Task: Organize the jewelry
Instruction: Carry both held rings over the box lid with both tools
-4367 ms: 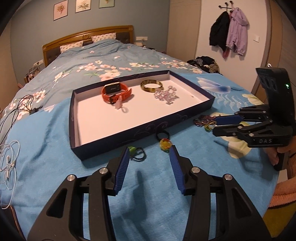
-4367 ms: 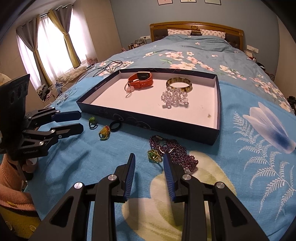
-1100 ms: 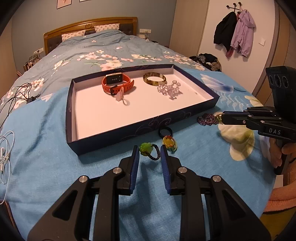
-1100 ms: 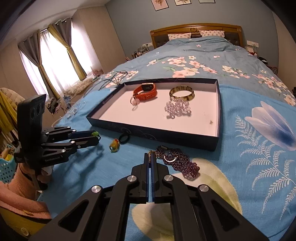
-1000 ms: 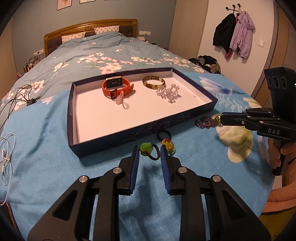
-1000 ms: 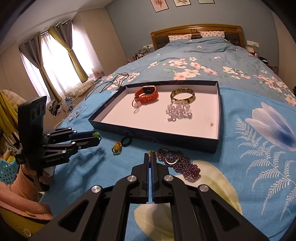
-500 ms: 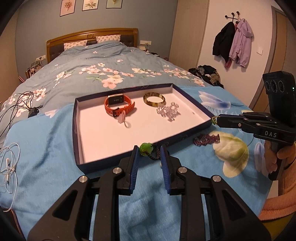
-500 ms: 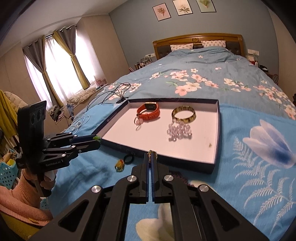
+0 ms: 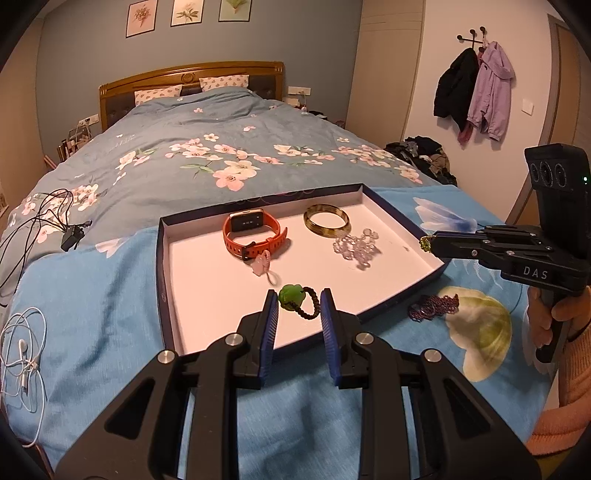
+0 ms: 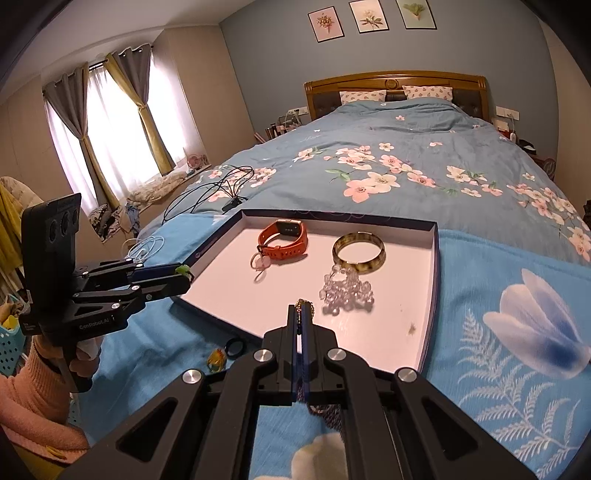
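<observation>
Readable text first: right claw (image 9: 424, 243) had "DAS" on its side, left claw (image 9: 299, 306) said "GenRobot.AI" seen from the other cam. Nothing else legible, watch screen too small.

Left claw was pinching a black cord ring w/ a green bead (image 9: 297, 301), held up over the near edge of the tray (image 9: 162, 280). Right claw was pressed together on a thin gold chain (image 10: 304, 304), purple bead necklace (image 9: 434, 306) lay on the bed just outside the tray.

Inside the tray: orange watch (image 9: 253, 234), brown bangle (image 9: 327, 219), clear bead bracelet (image 9: 354, 247). Black ring (image 10: 235, 347) + a yellow bead thing (image 10: 216, 358) sat on the blanket (image 9: 92, 280) nearby.

Room: blue floral bedding, wooden headboard (image 9: 192, 79), 3 flower prints (image 10: 369, 16), curtains (image 10: 107, 122), coats on a wall hook (image 9: 474, 88), cables (image 9: 40, 218) on the bed.
</observation>
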